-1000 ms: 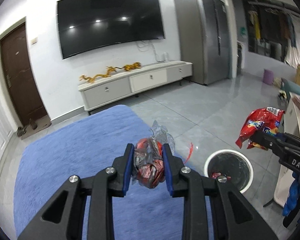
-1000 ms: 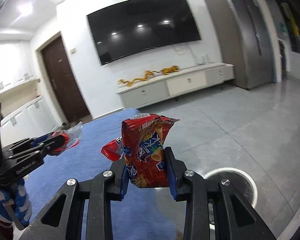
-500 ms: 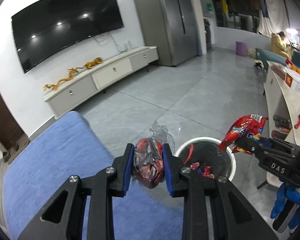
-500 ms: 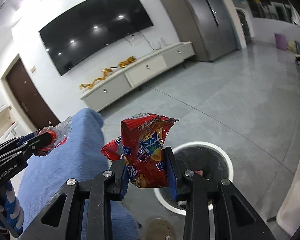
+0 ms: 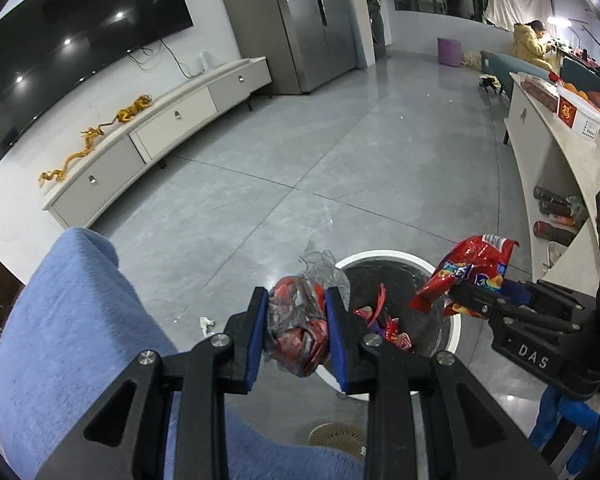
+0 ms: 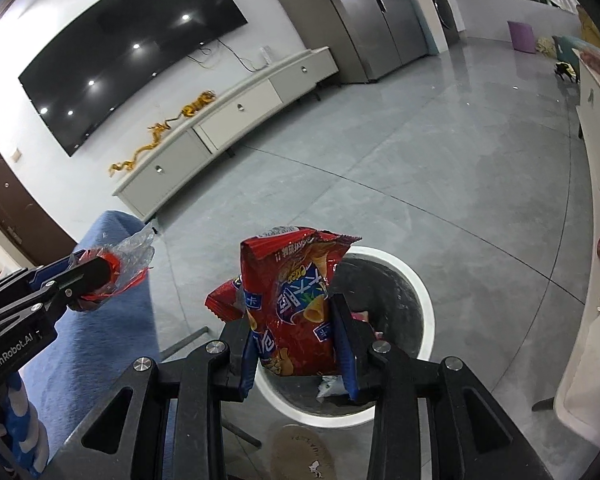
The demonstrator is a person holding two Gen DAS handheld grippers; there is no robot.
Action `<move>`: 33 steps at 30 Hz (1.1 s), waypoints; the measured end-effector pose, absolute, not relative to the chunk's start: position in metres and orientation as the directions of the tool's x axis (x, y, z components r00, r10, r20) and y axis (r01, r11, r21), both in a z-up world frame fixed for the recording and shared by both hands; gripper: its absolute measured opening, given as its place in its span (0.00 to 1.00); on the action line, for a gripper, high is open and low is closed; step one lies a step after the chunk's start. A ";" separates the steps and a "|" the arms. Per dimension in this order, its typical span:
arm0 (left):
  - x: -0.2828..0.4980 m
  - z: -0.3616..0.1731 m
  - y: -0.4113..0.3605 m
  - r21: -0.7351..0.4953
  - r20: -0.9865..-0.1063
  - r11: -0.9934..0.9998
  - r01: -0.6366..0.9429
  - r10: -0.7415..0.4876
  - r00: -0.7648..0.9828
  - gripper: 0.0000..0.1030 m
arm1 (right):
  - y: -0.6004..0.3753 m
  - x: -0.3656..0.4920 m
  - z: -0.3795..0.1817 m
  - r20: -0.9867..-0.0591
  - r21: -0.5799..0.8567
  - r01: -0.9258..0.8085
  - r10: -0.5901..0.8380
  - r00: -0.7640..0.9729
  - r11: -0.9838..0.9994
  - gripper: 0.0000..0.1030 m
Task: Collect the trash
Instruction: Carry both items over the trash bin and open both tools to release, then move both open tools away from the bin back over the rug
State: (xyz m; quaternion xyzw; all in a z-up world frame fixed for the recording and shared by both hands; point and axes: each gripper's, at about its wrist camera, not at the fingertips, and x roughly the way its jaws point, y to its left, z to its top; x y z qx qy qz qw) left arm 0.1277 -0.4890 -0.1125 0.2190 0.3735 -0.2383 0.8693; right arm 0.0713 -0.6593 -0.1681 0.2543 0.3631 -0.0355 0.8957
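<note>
My left gripper (image 5: 296, 300) is shut on a crumpled wad of red and clear wrappers (image 5: 298, 328), held by the near left rim of a round white trash bin (image 5: 384, 256). Red wrappers lie inside the bin. My right gripper (image 6: 292, 312) holds a red chip bag (image 6: 300, 280) upright over the bin (image 6: 424, 300); its jaws are opening, the bag still between the pads. In the left wrist view the right gripper (image 5: 456, 292) and chip bag (image 5: 472, 272) hang over the bin's right side. In the right wrist view the left gripper (image 6: 108, 272) and its wad (image 6: 134, 252) show at the left.
A blue cushioned seat (image 5: 72, 320) lies left of the bin. A white counter (image 5: 560, 168) with boxes runs along the right. A small white scrap (image 5: 206, 322) and a round mat (image 5: 336, 438) lie on the grey floor. A TV cabinet (image 5: 160, 132) lines the far wall.
Both grippers have swung off the blue seat and sunk toward the bin, which now sits close beneath them. Each still carries its trash.
</note>
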 end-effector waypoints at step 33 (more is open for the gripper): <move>0.147 -0.118 -0.490 0.126 -0.744 0.839 0.530 -0.273 0.609 0.60 | -0.653 0.080 -0.174 -0.720 0.360 0.312 0.049 0.693 0.879 0.55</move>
